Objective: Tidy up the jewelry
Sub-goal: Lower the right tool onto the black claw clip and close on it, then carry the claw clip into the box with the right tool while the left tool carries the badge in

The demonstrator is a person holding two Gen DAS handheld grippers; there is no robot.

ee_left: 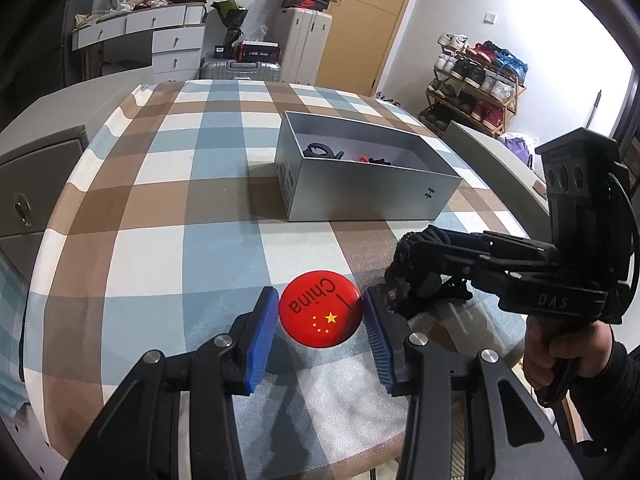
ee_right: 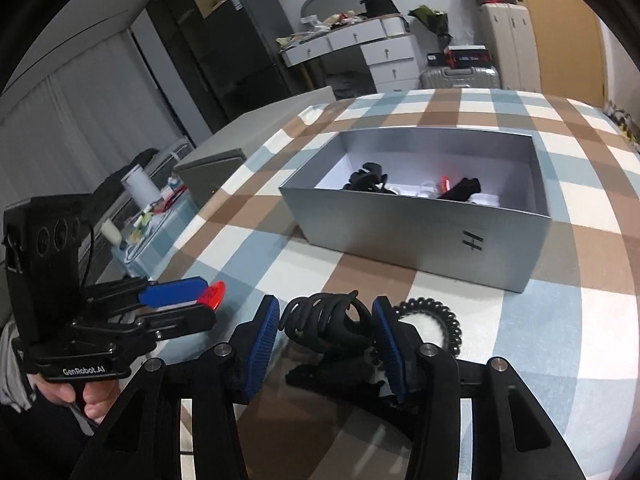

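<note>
- Your left gripper point(ee_left: 321, 312) has its jaws closed on a round red badge point(ee_left: 320, 308), held between the blue pads point(ee_left: 262, 336) just above the checked tablecloth point(ee_left: 168, 200).
- Your right gripper point(ee_right: 326, 330) straddles a black hair claw point(ee_right: 326, 322); the pads look pressed to its sides, and it seems gripped.
- A black coiled hair tie point(ee_right: 434, 312) lies on the cloth just right of the right gripper's outer finger, touching or nearly so.
- The grey open box point(ee_right: 420, 236) stands beyond both grippers, well apart from them, with bare cloth between.
- Inside the box you have dark hair clips point(ee_right: 366, 178) and a small red piece point(ee_right: 445, 182); details are too small to tell.
- The two grippers sit close side by side, the right gripper's fingers just beside the badge.
- Behind the table: suitcases point(ee_left: 304, 40), a white drawer unit point(ee_left: 176, 46), a shoe rack point(ee_left: 476, 84).
</note>
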